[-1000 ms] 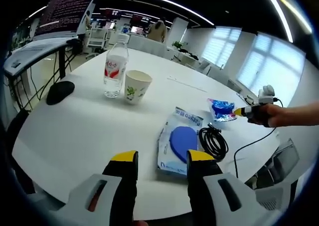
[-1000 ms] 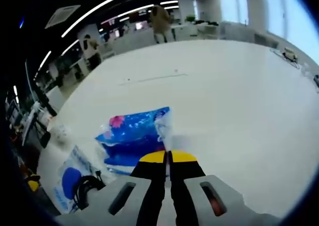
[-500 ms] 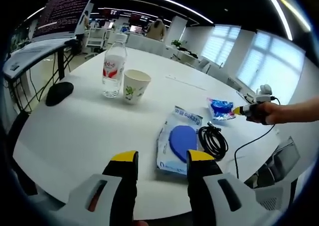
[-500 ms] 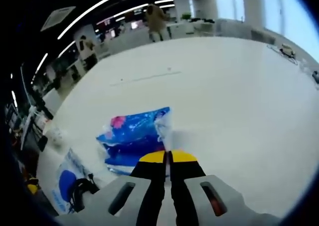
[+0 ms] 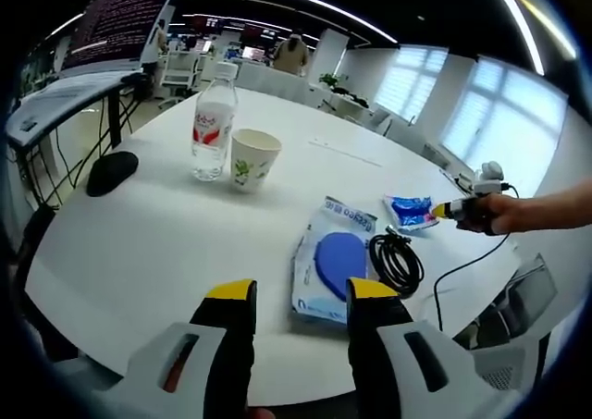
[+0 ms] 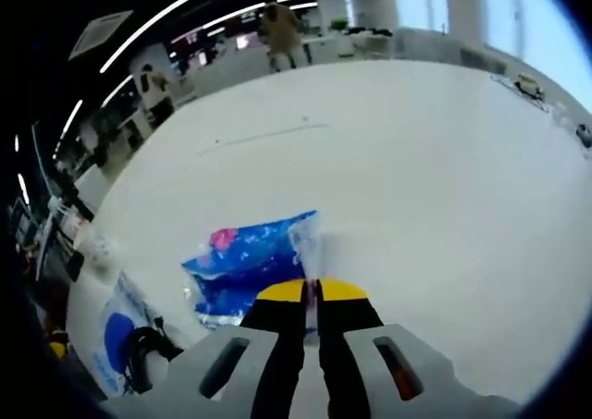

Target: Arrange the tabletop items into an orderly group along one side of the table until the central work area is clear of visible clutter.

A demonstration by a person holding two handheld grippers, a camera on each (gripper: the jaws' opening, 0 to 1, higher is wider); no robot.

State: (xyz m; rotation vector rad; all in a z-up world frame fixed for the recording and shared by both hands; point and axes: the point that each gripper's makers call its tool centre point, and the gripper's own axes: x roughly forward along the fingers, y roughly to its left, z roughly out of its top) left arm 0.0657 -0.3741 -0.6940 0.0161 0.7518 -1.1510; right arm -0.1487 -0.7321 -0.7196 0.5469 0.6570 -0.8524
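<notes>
The right gripper (image 6: 311, 291), jaws clamped on the blue packet's (image 6: 250, 264) edge, holds it at the white table's (image 5: 139, 234) three o'clock side, while the left gripper (image 5: 301, 294) hovers with jaws apart at six o'clock.

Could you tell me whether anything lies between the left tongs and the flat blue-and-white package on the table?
Nothing visible does: the left tongs stand open just short of the package, with bare white table between; the coiled black cable lies beside it.

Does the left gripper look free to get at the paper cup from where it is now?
Probably yes. The left gripper is open, and bare table lies between it and the paper cup. The water bottle stands close beside the cup, so a careless approach might knock it.
</notes>
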